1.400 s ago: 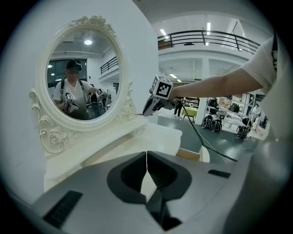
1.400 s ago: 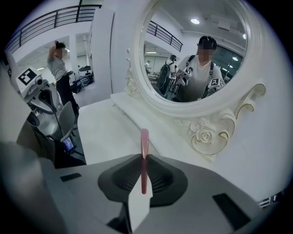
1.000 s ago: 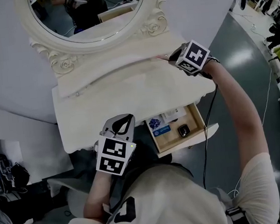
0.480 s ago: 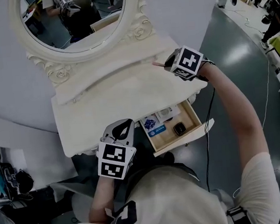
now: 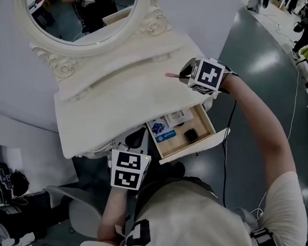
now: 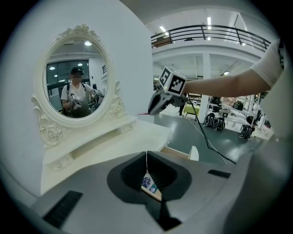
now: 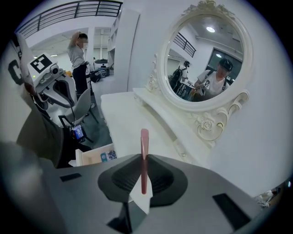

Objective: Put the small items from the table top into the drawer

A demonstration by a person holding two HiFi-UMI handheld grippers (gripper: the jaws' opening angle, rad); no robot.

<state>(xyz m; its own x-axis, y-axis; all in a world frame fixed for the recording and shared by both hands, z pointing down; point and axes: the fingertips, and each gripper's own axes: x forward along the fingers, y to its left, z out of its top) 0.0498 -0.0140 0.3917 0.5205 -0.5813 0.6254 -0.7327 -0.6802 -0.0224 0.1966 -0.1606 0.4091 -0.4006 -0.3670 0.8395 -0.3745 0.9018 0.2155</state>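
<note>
Clamping a thin pink stick (image 5: 170, 75), the right gripper (image 5: 184, 72) is drawing closer, now just behind the open drawer (image 5: 211, 128); a drop probably follows. The left gripper (image 5: 136, 141), closed and empty, is hovering left of the drawer.

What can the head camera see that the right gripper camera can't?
Only the head view: the small black square item lying in the open wooden drawer. Only the right gripper view: a person standing far behind. Both: the white dressing table, its oval mirror, that drawer, and the thin pink stick gripped in the jaws of the right gripper.
</note>
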